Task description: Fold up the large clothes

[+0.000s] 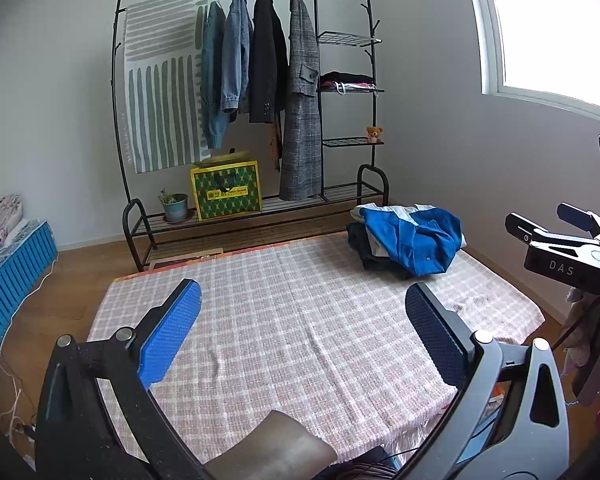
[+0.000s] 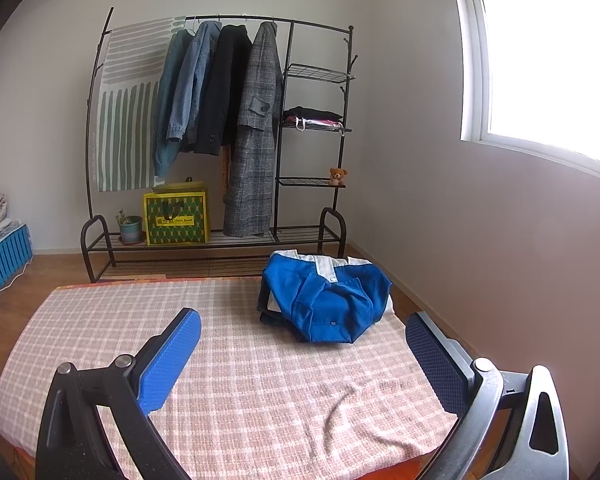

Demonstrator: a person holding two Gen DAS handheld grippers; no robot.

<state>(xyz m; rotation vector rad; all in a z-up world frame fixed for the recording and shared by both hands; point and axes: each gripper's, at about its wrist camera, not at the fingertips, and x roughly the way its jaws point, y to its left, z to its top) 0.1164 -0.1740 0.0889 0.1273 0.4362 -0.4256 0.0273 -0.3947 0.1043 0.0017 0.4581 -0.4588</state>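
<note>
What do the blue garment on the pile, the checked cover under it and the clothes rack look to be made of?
Blue garment: smooth woven cloth, matte, with soft creases; the fibre is unclear.
Checked cover: coarse woven fabric, visible weave and wrinkles.
Clothes rack: probably black painted metal, thin tubes and wire shelves.

Grippers: two, the left gripper (image 1: pixel 302 312) and the right gripper (image 2: pixel 302 340), each with two fingers spread wide and nothing between them.

Blue garment (image 2: pixel 328 300): one, at 1 o'clock on the checked cloth (image 2: pixel 228 380), lying on a pile of darker clothes (count in the pile cannot be told).

Clothes rack (image 2: pixel 204 20): one, at 12 o'clock. Hanging coats and jackets (image 2: pixel 256 132): four. Striped sheet (image 2: pixel 126 116): one.

Wire side shelves (image 2: pixel 316 74): three. Teddy bear (image 2: pixel 337 176): one. Yellow box (image 2: pixel 176 220): one. Potted plant (image 2: pixel 129 228): one. Window (image 2: pixel 540 52): one, at 2 o'clock.
</note>
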